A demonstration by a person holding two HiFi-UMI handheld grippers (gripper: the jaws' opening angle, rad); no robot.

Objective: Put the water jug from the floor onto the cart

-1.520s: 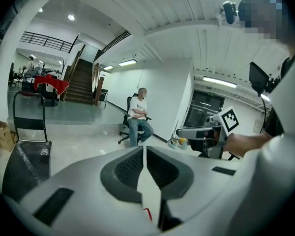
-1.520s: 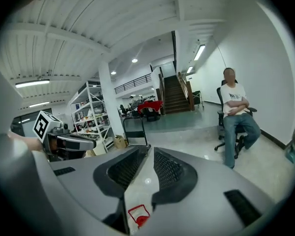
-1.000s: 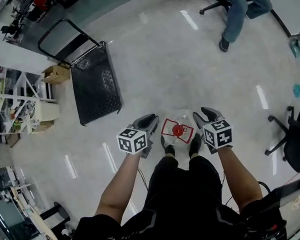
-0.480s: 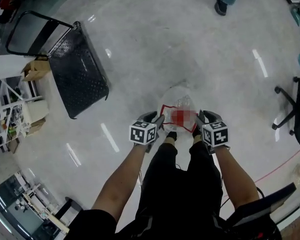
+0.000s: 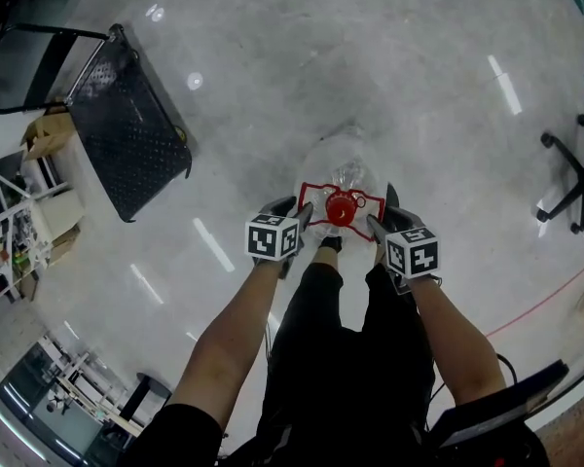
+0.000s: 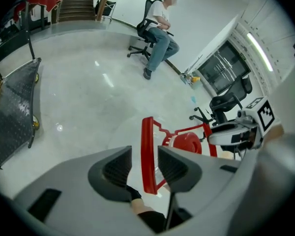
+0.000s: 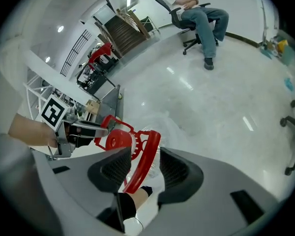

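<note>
Nearest, the water jug (image 5: 348,173) stands on the floor (image 5: 273,86); the left hand-held gripper (image 5: 295,220) and right hand-held gripper (image 5: 380,224), jaws just opened wide, each straddle a side bar of its red handle (image 6: 147,154) without pressing. An uneven pinch on those thin bars could tip or drop it before the cart (image 5: 127,149), well apart beyond the jug.

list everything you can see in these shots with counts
water jug: 1, clear, red cap and handle, floor at the feet
cart: 1, black, floor upper left
cardboard box: 1, brown, beside cart
office chair: 1 empty, black, far right
seated person: 1, jeans, across the room
left gripper: 1, grey, jaws just been opening, apart around handle's left bar
right gripper: 1, grey, jaws just been opening, apart around handle's right bar
</note>
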